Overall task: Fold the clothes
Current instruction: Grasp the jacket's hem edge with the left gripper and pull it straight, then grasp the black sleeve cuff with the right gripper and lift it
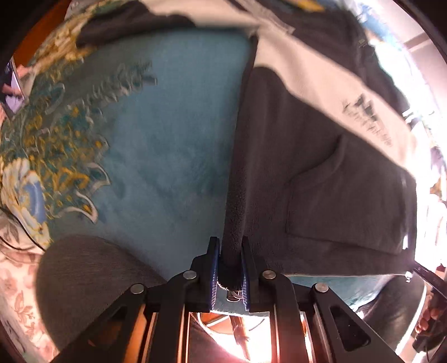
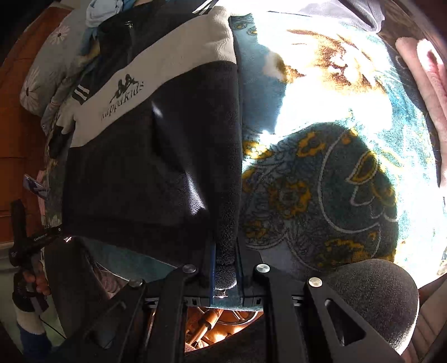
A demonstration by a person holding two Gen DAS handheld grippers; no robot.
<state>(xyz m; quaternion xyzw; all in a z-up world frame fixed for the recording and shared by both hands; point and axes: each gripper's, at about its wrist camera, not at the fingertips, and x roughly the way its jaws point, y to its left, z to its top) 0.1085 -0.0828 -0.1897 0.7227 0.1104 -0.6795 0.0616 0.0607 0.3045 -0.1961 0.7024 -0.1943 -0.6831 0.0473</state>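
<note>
A dark grey fleece jacket (image 1: 329, 173) with a cream chest band and a black logo lies spread on a teal floral blanket (image 1: 173, 145). My left gripper (image 1: 229, 245) is shut on the jacket's left bottom edge, the thick hem pinched between its jaws. My right gripper (image 2: 225, 251) is shut on the jacket (image 2: 145, 173) at its right bottom edge. The other gripper and the hand on it (image 2: 30, 251) show at the left of the right wrist view. The cream band with the logo (image 2: 123, 89) runs across the jacket.
The blanket (image 2: 321, 195) covers a bed, brightly sunlit at the right. A flowered pillow (image 2: 47, 69) and bunched clothes (image 2: 103, 14) lie at the far end. A wooden wall (image 2: 16, 139) stands at the left. A small card (image 1: 11, 86) lies by the blanket's edge.
</note>
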